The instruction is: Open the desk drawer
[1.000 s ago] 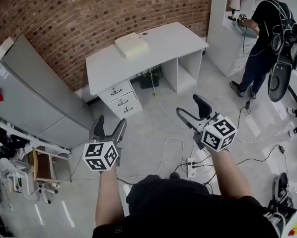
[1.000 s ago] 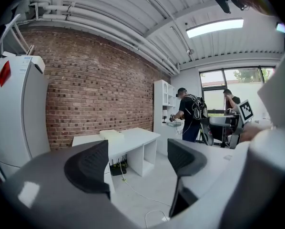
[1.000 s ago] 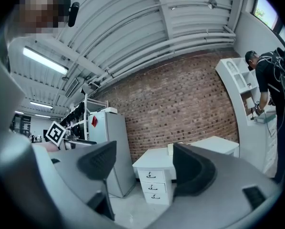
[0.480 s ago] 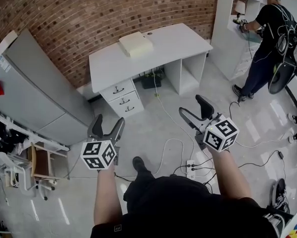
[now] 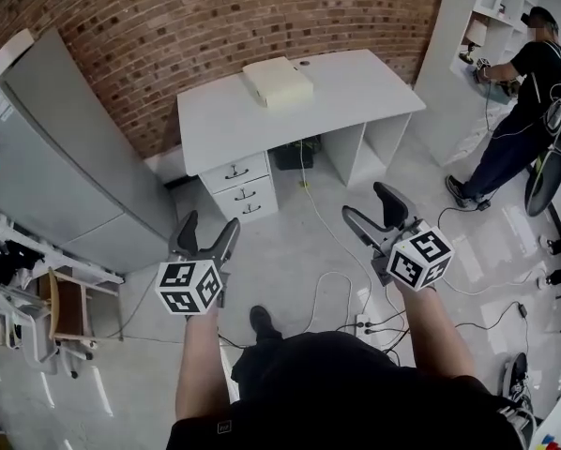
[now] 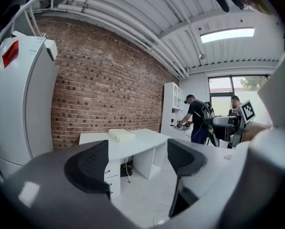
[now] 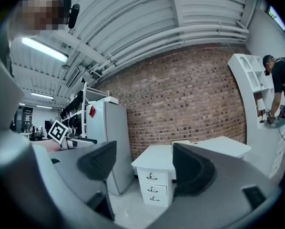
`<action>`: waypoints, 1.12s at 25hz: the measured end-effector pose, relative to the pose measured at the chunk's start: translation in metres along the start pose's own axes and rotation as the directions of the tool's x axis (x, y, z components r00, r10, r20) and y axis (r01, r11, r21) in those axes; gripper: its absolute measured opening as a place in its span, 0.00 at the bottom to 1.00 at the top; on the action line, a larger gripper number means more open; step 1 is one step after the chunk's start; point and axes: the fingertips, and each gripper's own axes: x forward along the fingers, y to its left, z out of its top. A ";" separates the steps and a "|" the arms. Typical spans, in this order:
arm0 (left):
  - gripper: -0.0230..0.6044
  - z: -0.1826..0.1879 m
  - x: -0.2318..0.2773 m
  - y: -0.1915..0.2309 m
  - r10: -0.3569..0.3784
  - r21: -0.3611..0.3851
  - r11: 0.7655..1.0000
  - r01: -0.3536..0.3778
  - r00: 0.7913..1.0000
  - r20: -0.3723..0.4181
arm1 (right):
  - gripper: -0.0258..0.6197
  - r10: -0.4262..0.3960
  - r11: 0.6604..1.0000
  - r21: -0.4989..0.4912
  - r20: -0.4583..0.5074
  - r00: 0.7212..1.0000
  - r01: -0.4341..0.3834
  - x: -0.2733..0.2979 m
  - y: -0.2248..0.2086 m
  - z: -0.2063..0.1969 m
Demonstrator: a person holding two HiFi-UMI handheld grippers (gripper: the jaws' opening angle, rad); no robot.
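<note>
We stand on the open floor well short of the white counter (image 5: 356, 87), which sits against the brick wall (image 5: 215, 26). The step in hand is therefore the approach, and no drawer is open yet. The three drawers (image 5: 244, 191) are stacked under the counter's left end as we face it, all shut flush, each with a small dark handle. The top drawer (image 5: 235, 171) lies just under the counter's edge. A flat cream box (image 5: 277, 81) rests on the counter top. Our left tongs (image 5: 208, 227) are spread with nothing between them, and the left gripper view shows only the counter and floor through the gap. Our right tongs (image 5: 367, 204) are likewise spread and bare, with the drawer stack showing in the gap between them in the right gripper view. Both hang in the air, well apart from the drawers. We judge that the next move calls for walking closer, past the white cables (image 5: 329, 276) on the floor. Then we would lower one pair of tongs to a handle, close on it squarely and pull straight out. The handles look small, so the line-up will likely need care. A fridge (image 5: 65, 176) stands just left of the drawers, and another person (image 5: 520, 111) works off to the right, clear of our path.
</note>
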 end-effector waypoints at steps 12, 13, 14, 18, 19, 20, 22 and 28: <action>0.63 0.007 0.041 0.164 -0.065 -0.031 0.997 0.064 0.997 -0.037 | 0.56 -0.003 1.000 -0.002 -0.060 0.998 0.002 0.168 0.056 -0.006; 0.63 0.005 0.041 0.174 -0.073 -0.039 0.997 0.071 0.997 -0.041 | 0.56 -0.009 1.000 0.000 -0.067 0.998 0.009 0.176 0.061 -0.008; 0.63 0.002 0.041 0.182 -0.080 -0.045 0.996 0.078 0.996 -0.044 | 0.56 -0.016 1.000 0.001 -0.074 0.997 0.016 0.184 0.065 -0.010; 0.63 -0.007 0.040 0.210 -0.113 -0.049 0.993 0.110 0.991 -0.065 | 0.55 -0.043 0.999 -0.008 -0.087 0.995 0.042 0.206 0.082 -0.013; 0.63 -0.008 0.041 0.215 -0.119 -0.051 0.992 0.116 0.991 -0.069 | 0.55 -0.046 0.999 -0.010 -0.092 0.995 0.045 0.211 0.085 -0.014; 0.63 -0.009 0.041 0.220 -0.123 -0.054 0.991 0.119 0.990 -0.069 | 0.55 -0.046 0.999 -0.011 -0.099 0.994 0.045 0.215 0.089 -0.016; 0.63 -0.008 0.039 0.227 -0.125 -0.062 0.991 0.121 0.990 -0.059 | 0.55 -0.042 0.999 -0.014 -0.121 0.992 0.040 0.222 0.095 -0.020; 0.63 -0.011 0.024 0.242 -0.108 -0.090 0.990 0.104 0.993 -0.040 | 0.55 -0.036 0.999 -0.022 -0.147 0.988 0.033 0.242 0.103 -0.022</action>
